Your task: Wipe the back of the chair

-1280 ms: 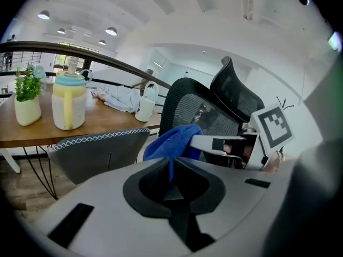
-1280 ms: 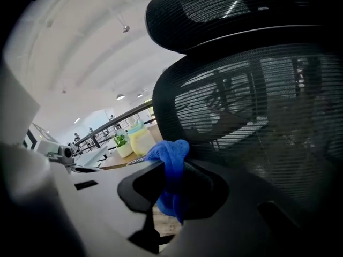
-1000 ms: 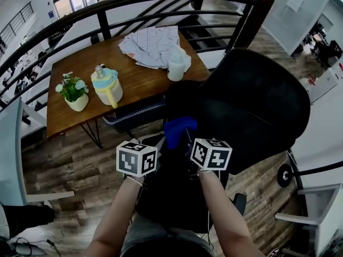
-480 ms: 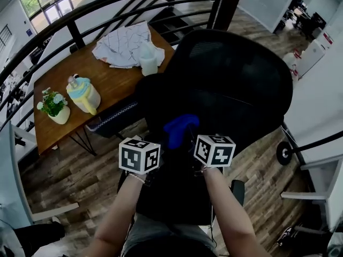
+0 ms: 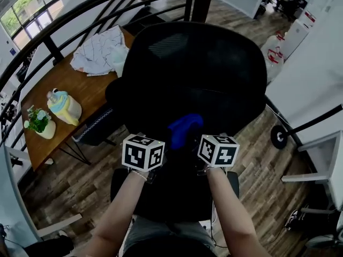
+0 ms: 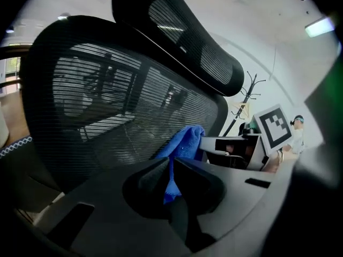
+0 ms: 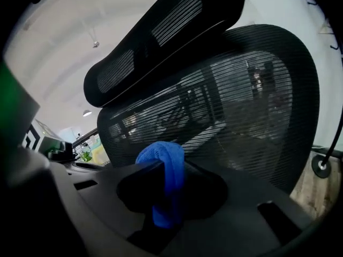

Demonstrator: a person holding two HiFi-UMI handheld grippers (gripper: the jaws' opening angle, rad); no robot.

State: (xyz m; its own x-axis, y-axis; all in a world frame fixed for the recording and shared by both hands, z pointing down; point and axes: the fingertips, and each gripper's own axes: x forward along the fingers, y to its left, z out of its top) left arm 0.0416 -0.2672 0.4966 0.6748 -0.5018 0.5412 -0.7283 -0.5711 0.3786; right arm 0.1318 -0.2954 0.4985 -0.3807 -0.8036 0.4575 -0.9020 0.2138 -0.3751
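Note:
The black mesh chair back (image 5: 198, 79) with its headrest (image 6: 182, 42) fills the middle of the head view, just ahead of both grippers. A blue cloth (image 5: 184, 128) is stretched between them, low against the mesh. My left gripper (image 6: 170, 167) is shut on a thin corner of the blue cloth (image 6: 182, 146). My right gripper (image 7: 169, 170) is shut on a thick bunched fold of the cloth (image 7: 163, 165). The marker cubes of the left (image 5: 142, 152) and right (image 5: 218, 150) grippers sit side by side below the cloth. In the head view the jaws are lost in the dark chair.
A wooden table (image 5: 80, 92) stands at the left with a checked cloth (image 5: 99, 52), a yellow and blue jug (image 5: 64, 106) and a flower pot (image 5: 38, 123). A black railing (image 5: 53, 50) curves behind it. Another seat (image 5: 96, 127) is tucked under the table.
The chair back has come to the middle of the head view and looms larger, while the table has slid left. Both grippers still hold the cloth at the lower mesh.

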